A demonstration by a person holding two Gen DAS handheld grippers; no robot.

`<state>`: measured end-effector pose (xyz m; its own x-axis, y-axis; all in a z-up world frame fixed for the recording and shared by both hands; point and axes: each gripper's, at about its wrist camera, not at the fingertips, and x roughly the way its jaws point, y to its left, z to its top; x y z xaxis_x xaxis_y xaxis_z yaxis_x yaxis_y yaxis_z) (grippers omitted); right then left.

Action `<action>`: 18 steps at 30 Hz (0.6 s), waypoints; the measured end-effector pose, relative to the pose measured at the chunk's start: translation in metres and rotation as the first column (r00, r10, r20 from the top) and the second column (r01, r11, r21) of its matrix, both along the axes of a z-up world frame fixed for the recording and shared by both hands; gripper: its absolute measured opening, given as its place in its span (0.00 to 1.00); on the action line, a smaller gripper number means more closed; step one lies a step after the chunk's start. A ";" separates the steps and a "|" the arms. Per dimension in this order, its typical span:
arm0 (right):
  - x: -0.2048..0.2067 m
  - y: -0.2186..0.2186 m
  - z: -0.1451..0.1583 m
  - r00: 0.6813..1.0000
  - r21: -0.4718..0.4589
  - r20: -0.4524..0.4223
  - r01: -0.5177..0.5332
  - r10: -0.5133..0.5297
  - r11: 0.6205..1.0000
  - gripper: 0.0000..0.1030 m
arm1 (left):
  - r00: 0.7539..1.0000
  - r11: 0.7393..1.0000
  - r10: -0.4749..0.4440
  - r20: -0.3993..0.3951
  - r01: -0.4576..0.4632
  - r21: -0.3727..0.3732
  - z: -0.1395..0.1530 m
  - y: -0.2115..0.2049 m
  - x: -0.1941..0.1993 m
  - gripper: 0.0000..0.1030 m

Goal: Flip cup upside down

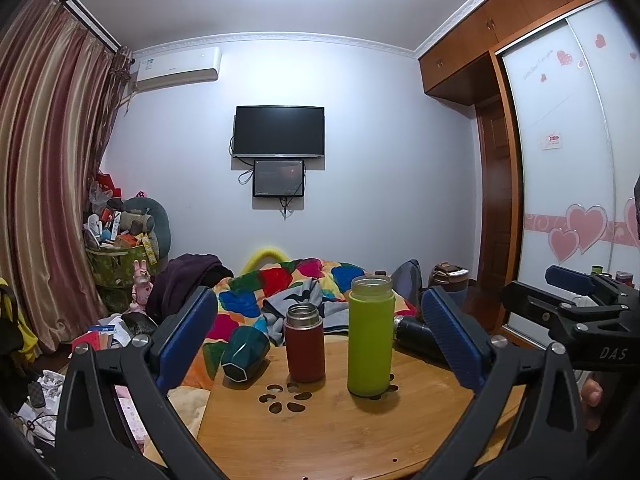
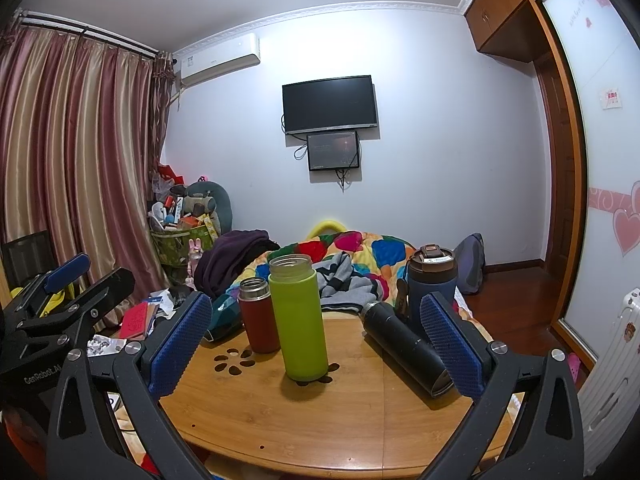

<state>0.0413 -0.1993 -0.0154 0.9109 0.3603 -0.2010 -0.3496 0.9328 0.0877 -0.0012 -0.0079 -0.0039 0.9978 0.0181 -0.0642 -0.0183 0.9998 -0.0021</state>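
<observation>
A wooden table [image 1: 328, 432] [image 2: 320, 412] holds several cups. A lime green cup [image 1: 370, 336] [image 2: 298, 318] stands upright with its mouth up near the middle. A dark red cup [image 1: 304, 344] [image 2: 258, 314] stands upright just left of it. A teal cup [image 1: 244, 354] [image 2: 224, 314] lies on its side at the far left. A black flask [image 1: 416, 338] [image 2: 404, 346] lies on its side at the right. My left gripper [image 1: 320, 344] is open and empty, short of the cups. My right gripper [image 2: 316, 348] is open and empty too.
A dark blue lidded mug [image 2: 432, 280] stands at the table's far right. Behind the table lies a colourful quilt [image 1: 280, 284] on a bed. Clutter and a basket [image 1: 120, 256] sit at the left by the curtain. A wardrobe [image 1: 568, 160] lines the right.
</observation>
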 end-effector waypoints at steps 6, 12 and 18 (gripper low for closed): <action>0.000 0.000 0.000 1.000 -0.001 -0.001 0.000 0.000 1.000 1.00 | 1.000 1.000 0.004 -0.002 -0.004 0.004 0.000 -0.001 0.001 1.00; 0.000 0.000 0.001 1.000 0.001 -0.001 0.000 0.000 1.000 1.00 | 1.000 1.000 0.003 -0.002 -0.003 0.008 -0.002 -0.001 0.002 1.00; 0.004 0.002 -0.005 1.000 -0.001 -0.004 -0.003 0.003 1.000 1.00 | 1.000 1.000 0.000 -0.005 0.001 0.017 -0.004 -0.003 0.002 1.00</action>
